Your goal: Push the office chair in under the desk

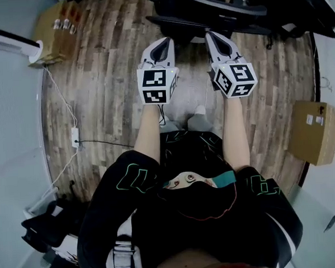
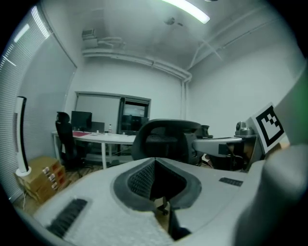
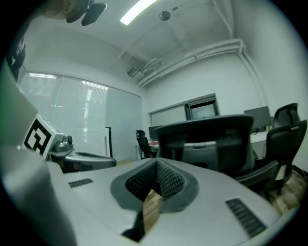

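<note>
While both pairs of jaws are pressed together with nothing between them, we hold our left gripper [image 1: 164, 42] and right gripper [image 1: 214, 36] side by side, tips pointing at the back of the office chair [image 1: 206, 11]. It stands on the wooden floor [image 1: 108, 77] just ahead of the fingertips. We cannot tell whether they touch its backrest.
</note>
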`<control>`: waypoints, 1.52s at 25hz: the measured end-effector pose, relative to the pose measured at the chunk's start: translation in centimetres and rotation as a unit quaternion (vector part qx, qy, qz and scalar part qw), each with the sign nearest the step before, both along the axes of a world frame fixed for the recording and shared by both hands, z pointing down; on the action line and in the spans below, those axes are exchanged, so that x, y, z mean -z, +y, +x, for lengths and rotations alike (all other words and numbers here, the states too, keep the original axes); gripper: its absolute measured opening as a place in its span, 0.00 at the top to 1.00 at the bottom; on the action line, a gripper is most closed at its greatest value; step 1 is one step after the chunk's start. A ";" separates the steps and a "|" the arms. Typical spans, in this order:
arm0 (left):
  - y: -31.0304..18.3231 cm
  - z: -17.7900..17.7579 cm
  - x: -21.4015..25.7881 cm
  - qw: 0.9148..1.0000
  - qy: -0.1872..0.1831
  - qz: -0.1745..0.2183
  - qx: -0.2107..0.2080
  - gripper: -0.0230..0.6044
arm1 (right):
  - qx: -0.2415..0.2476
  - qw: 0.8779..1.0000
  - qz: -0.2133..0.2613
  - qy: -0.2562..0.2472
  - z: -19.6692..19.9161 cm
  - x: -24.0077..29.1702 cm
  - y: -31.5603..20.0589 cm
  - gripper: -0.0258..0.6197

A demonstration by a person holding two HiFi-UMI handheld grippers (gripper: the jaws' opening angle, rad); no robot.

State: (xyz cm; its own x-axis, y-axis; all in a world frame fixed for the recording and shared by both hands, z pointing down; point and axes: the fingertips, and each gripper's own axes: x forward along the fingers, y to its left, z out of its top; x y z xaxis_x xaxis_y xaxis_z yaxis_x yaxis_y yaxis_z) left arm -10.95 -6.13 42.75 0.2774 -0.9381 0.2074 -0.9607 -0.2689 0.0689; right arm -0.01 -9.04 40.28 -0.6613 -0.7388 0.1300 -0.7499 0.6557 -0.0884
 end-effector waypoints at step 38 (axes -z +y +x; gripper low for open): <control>-11.8 9.6 -9.8 0.799 -0.538 -0.113 -0.243 0.72 | 0.216 0.799 0.041 0.559 14.9 -10.4 -10.3 0.70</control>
State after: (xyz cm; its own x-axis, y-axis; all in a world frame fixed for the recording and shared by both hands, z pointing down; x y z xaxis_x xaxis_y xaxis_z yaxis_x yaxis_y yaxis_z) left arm -1.32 -17.95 52.57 0.1444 -0.6782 0.7205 -0.2810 -0.7263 -0.6273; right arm 14.88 -19.37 50.65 -0.3610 -0.5089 0.7814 -0.0311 0.8441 0.5353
